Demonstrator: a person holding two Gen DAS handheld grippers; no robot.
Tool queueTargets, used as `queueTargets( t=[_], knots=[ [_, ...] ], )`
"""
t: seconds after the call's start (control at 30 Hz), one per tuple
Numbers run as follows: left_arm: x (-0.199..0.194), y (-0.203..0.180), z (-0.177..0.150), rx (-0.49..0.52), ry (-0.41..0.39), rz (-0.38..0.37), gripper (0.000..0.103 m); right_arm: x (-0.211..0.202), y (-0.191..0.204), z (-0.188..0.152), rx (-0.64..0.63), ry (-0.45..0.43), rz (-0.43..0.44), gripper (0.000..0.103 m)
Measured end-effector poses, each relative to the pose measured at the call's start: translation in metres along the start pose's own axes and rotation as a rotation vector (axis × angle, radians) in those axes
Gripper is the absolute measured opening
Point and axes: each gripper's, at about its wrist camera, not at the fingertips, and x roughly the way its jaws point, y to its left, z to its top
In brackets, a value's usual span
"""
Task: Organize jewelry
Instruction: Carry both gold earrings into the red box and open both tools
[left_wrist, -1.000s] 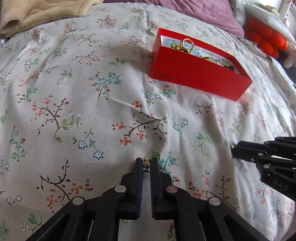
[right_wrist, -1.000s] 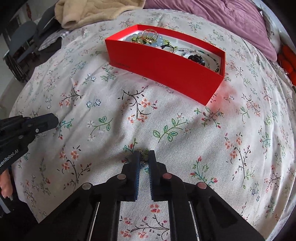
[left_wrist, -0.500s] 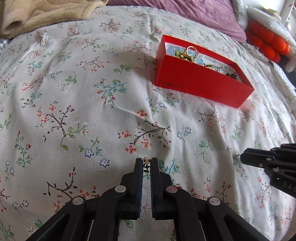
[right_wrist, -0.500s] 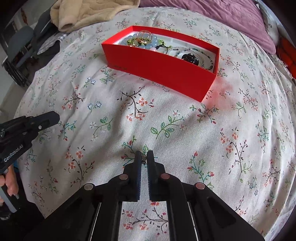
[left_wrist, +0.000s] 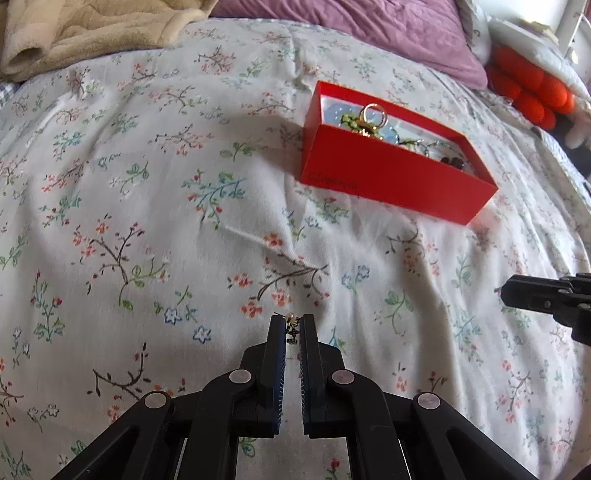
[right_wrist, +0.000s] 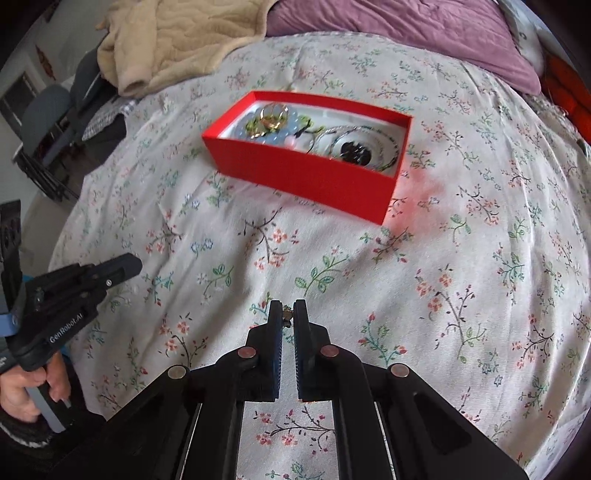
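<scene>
Earrings, tiny gold-and-dark: one (left_wrist: 292, 328) pinched in left gripper (left_wrist: 293, 323), one (right_wrist: 287, 316) in right gripper (right_wrist: 287, 314); red box (left_wrist: 388, 177) at 1 o'clock.

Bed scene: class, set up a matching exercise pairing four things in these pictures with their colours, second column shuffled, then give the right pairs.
Things:
1. box
2. pillow
3. blanket
4. left gripper

Colours:
A. beige
B. black
C. red
D. purple

Pairs: 1-C, 2-D, 3-A, 4-B
</scene>
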Motion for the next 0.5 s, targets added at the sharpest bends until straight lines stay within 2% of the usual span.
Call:
queueTargets(
  t=[0.5],
  knots=[
    [-0.010, -0.009, 0.034, -0.029, -0.032, -0.011, 0.002, -0.015, -0.002, 0.026, 0.028, -0.050, 0.034, 0.006]
  ],
)
